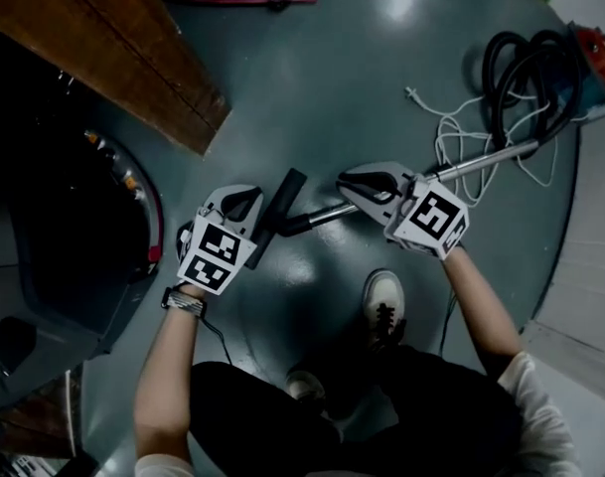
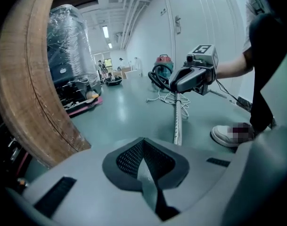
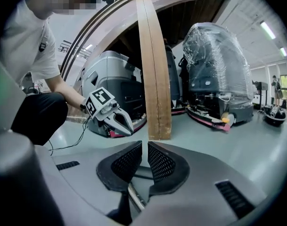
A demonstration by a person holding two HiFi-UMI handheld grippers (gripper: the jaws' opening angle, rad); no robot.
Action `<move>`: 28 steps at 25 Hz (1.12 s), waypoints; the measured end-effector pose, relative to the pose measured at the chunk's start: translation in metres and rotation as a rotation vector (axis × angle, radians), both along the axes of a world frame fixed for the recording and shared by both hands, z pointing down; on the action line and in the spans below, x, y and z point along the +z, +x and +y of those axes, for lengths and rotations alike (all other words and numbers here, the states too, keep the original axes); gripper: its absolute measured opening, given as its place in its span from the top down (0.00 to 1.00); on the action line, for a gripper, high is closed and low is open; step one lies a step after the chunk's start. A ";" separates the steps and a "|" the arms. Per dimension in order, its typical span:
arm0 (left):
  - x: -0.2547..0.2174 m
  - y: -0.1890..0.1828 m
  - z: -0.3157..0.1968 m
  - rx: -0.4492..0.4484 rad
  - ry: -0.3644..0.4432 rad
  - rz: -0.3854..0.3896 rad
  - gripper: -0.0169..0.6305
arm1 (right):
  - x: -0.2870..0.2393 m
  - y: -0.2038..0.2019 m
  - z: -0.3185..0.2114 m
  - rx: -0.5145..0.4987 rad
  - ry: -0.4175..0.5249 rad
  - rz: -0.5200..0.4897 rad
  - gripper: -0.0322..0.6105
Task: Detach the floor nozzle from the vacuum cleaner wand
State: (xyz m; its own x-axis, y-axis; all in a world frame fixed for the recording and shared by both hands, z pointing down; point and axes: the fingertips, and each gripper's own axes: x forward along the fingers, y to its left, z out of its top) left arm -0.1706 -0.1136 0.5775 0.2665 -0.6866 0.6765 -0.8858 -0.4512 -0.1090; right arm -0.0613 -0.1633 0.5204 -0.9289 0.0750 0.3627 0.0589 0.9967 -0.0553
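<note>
Chrome wand [image 1: 481, 159] lies on the grey-green floor [image 1: 312, 87]. In the head view it runs from the black hose [image 1: 496, 82] at the upper right down to the middle of the frame. There the black floor nozzle [image 1: 279, 210] crosses its end, still attached.

The main risk, as I judge it, is grip. The tube is smooth and round, so a light or off-centre pinch could let it roll or slide out when the pull comes. A pull that is not in line with the wand could bind the joint rather than free it. If only one side is held, wand and nozzle would probably drag across the floor together. The white cord [image 1: 446, 137] looped beside the tube and the person's shoe [image 1: 384, 301] just below it could snag or get in the way.

Neither gripper can take anything as it stands. The left gripper [image 1: 250, 199] sits just beside the nozzle, at its left. Its fingers [image 2: 134, 157] are clenched pad to pad with nothing between them. The right gripper [image 1: 347, 180] hangs over the wand near the nozzle end. Its fingers [image 3: 159, 164] are all but together, with only a thin slit showing, and they grasp nothing. Whether either touches the vacuum parts I cannot tell.
</note>
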 end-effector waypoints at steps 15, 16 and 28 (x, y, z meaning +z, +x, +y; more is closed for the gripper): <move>0.097 0.073 0.021 0.255 -0.265 -0.049 0.80 | 0.096 0.012 0.030 -0.245 -0.119 0.194 0.71; 0.099 0.078 0.020 0.266 -0.278 -0.046 0.77 | 0.102 0.013 0.030 -0.259 -0.116 0.210 0.70; 0.127 0.092 0.023 0.335 -0.372 -0.057 0.64 | 0.171 0.038 0.030 -0.455 0.042 0.437 0.66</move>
State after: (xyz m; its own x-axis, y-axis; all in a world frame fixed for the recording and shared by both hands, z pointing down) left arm -0.0790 -0.0903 0.7040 0.3865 -0.2794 0.8789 -0.6830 -0.7271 0.0692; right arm -0.0237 -0.1332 0.6914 -0.5724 0.4053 0.7128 0.4584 0.8789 -0.1316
